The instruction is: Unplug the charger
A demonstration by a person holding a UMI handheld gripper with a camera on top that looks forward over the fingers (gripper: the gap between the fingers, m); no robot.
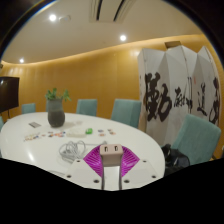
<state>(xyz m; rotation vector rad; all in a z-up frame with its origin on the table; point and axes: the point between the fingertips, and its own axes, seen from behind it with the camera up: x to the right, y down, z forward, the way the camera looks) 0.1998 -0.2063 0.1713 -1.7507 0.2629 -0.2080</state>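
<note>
A small white charger, a cube with two slots on its near face, sits between my gripper's purple pads. Both pads press on its sides. A white band runs from the charger down between the fingers. The charger is held above the near edge of a white round table. A coiled white cable lies on the table just left of the fingers. No socket or power strip shows.
A dark pot with a green plant stands on the table at the left, with small items scattered near it. Teal chairs ring the table. A folding screen with black calligraphy stands at the right.
</note>
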